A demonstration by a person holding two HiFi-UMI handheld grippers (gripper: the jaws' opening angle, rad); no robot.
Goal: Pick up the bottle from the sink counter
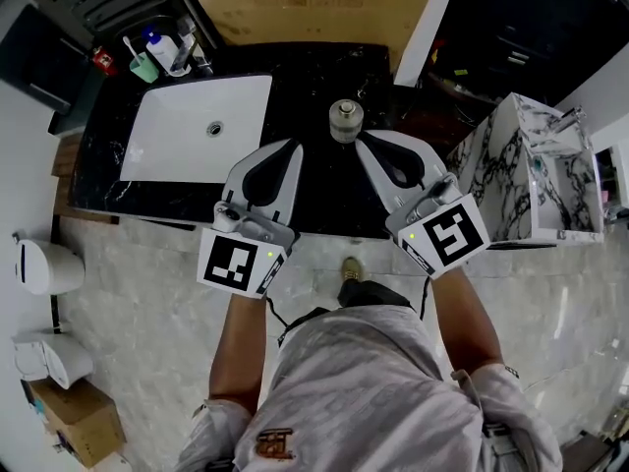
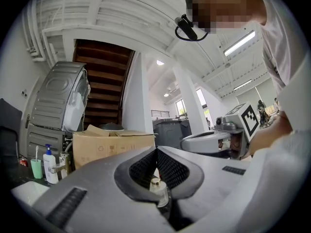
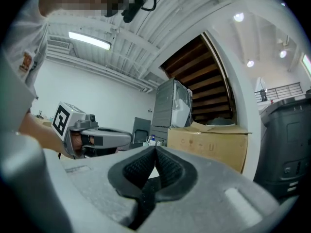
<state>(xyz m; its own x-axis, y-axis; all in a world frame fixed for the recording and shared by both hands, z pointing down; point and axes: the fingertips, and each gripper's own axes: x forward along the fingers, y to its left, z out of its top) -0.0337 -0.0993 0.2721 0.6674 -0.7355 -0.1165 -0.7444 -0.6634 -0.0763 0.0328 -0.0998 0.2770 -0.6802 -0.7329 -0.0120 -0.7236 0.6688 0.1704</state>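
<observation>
Just ahead, bottle (image 1: 346, 119) upright on counter (image 1: 329, 190)

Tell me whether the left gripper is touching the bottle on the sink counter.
Apart. The head view shows a strip of dark counter between the closed tips of the left gripper and the bottle, which stands upright beyond them.

A white sink (image 1: 197, 126) sits in a black marble worktop (image 1: 324, 180). Behind the sink stands a cardboard box (image 1: 314, 8), with brown stairs (image 2: 104, 81) above. Right of the sink is a marbled cabinet (image 1: 511, 175). Pale marble floor (image 1: 147, 313) lies before it.
</observation>
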